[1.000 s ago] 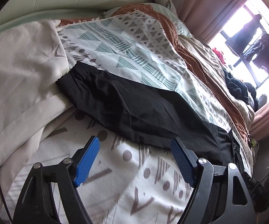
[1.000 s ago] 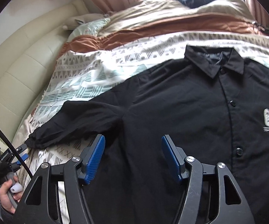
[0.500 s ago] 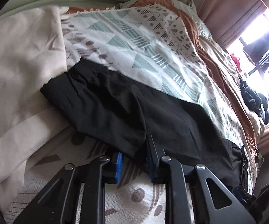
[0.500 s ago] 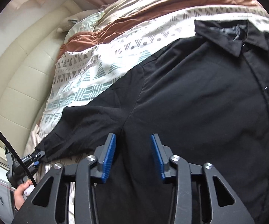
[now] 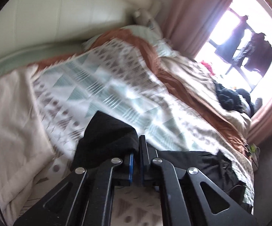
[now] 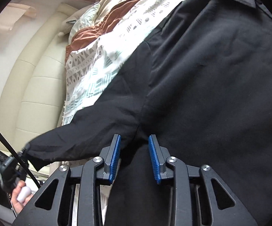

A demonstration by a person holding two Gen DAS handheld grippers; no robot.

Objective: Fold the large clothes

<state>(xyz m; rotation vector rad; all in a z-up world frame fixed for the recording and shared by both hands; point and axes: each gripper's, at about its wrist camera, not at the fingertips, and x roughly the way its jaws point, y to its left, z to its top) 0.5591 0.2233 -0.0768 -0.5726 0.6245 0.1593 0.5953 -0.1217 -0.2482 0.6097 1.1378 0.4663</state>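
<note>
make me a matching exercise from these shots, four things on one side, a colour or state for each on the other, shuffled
Things:
1. left gripper
2. right gripper
3. padded leather headboard
4. window curtain

Colour or state:
A. cream
B. dusty pink
C. shut on the cuff end of the black button-up shirt's sleeve
D. jaws apart, with black shirt fabric between the blue pads near the armpit

Pairs: 1-C, 2-D, 3-A, 4-B

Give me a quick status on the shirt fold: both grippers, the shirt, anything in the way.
Left gripper shut on the sleeve, cuff end lifted. Right gripper just been closing, armpit fabric between the pads, grip unclear. Black shirt spread on the bed. Nothing blocking.
</note>
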